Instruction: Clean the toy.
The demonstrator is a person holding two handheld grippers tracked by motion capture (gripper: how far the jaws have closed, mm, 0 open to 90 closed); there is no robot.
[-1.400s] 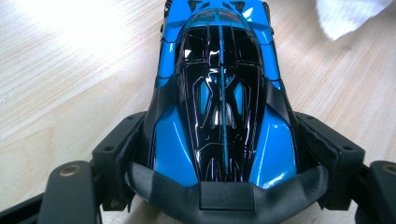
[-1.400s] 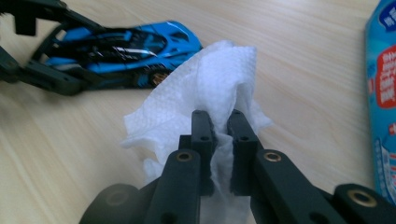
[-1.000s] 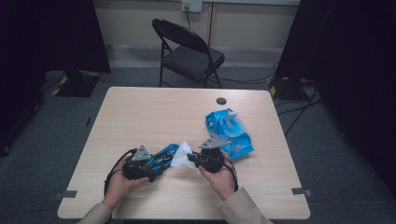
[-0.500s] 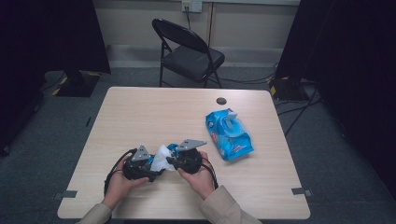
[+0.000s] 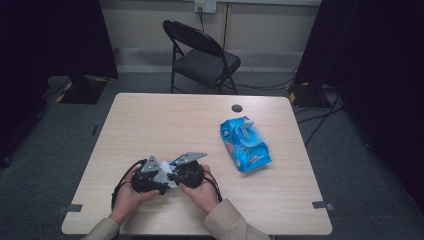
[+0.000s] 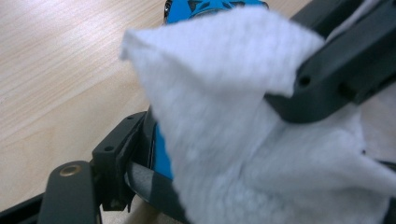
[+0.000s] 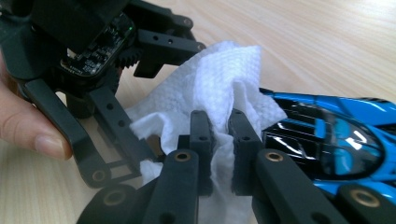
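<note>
Right tongs (image 7: 218,154) are clamped on a bunched white wipe (image 7: 219,88), and they have swung in from beside the wipes packet a second ago to meet the left tongs (image 5: 150,176) at the near edge of the counter (image 5: 165,120). Both hands sit tight together now, the right hand (image 5: 202,192) and the left hand (image 5: 127,197) almost touching. The wipe is pressed against a blue toy car (image 7: 336,140), which lies just ahead of the right tongs with its glossy dark canopy facing them. That reads to me as a wiping stroke under way on the car's body.

The left tongs hold the car, as best I can judge: in the left gripper view a blue sliver (image 6: 161,154) sits between the black parts, but the wipe (image 6: 224,116) blankets most of the frame, so I cannot tell for sure how those jaws stand. How much of the car is already cleaned is hidden under the wipe too.

Farther out, well beyond the tongs to their right, the blue wipes packet (image 5: 246,145) lies with its flap up. Past it, a small dark round object (image 5: 236,108) sits near the far edge, too small to name. Beyond the counter stands a black folding chair (image 5: 202,55).
</note>
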